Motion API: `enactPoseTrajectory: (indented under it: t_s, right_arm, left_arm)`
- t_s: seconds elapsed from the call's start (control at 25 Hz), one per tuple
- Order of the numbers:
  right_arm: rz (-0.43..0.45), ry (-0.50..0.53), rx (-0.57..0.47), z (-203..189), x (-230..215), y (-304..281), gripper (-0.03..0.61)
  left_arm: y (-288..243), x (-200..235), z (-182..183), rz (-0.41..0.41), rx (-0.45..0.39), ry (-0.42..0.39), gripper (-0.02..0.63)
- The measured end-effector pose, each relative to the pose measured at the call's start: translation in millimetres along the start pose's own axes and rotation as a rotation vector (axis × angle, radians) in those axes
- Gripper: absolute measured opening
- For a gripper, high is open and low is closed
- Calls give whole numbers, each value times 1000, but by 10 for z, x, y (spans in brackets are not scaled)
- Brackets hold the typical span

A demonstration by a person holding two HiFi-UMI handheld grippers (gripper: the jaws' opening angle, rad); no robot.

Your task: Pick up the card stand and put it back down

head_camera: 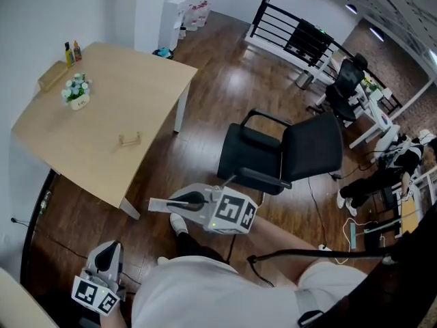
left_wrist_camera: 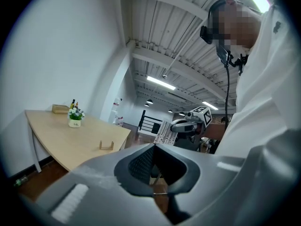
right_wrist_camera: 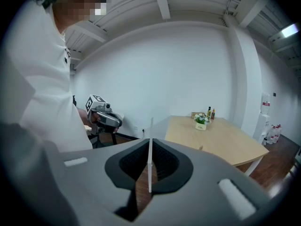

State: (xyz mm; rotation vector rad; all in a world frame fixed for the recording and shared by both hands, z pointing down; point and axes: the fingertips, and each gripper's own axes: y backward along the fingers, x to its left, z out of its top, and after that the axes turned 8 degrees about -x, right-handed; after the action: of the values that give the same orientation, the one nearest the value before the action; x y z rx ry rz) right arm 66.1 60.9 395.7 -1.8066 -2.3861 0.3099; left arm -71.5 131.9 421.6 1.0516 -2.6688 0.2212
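Card stand [head_camera: 129, 139]: upright on surface [head_camera: 136, 80], untouched.
Right claw [head_camera: 156, 205]: closed, empty, over floor, well apart from stand.
Left claw [head_camera: 108, 253]: closed, empty, held low.

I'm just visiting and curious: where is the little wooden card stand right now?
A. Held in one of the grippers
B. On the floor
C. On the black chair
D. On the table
D: the card stand stands upright on the table, near the edge, with nothing touching it.
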Motion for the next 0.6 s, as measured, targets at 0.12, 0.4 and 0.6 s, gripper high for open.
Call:
enactPoseTrajectory:
  t_s: [0.12, 0.4, 0.6]
  right_arm:
    - [-7, -3, -1, -32, -4, 72, 20]
    - [-14, -6, -14, -40, -36, 193, 20]
    - [-8, -8, -10, -80, -130, 183, 20]
  left_arm:
    - [-35, -54, -5, -7, -11, 27, 2]
    - [-59, -138, -56, -12, 5, 31, 2]
    - [-3, -152, -132, 11, 15, 52, 2]
